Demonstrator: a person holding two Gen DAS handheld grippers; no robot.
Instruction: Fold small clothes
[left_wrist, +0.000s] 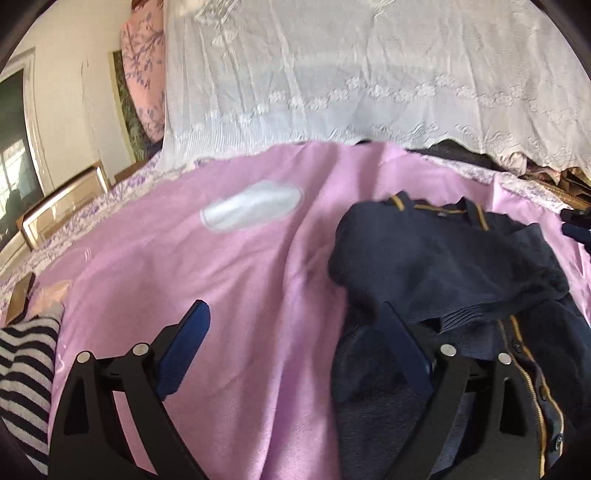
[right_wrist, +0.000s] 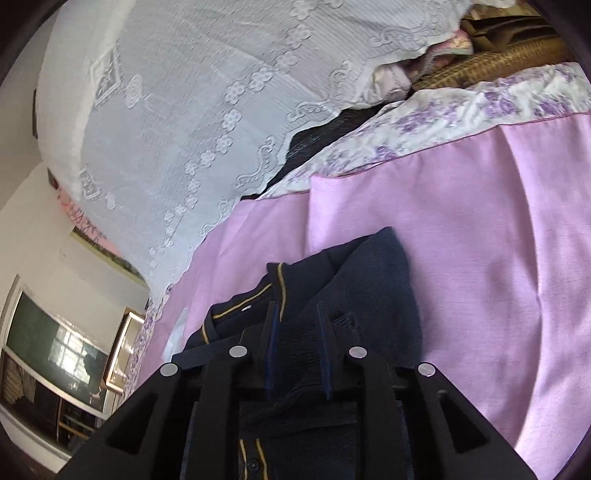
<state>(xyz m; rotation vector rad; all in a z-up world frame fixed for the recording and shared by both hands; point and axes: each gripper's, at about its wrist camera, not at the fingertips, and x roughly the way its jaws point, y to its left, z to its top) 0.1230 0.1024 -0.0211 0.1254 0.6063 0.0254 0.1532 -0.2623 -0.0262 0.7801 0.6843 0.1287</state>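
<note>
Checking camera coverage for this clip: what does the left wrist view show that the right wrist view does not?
Only the left wrist view: a striped garment at the left edge, a white patch on the sheet, and the open left tool with nothing between its fingers.
Only the right wrist view: a wicker basket, and the right tool, fingers close together over the cardigan.
Both: the navy cardigan with gold trim, the pink sheet, the white lace cover.

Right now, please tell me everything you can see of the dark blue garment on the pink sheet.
The navy cardigan looks knitted, with mustard piping along the collar and the buttoned front. It lies partly folded and rumpled on the pink sheet. The left gripper hangs open at its edge, one finger over the fabric. The right gripper has narrow jaws over the knit; a grip is unclear.
</note>
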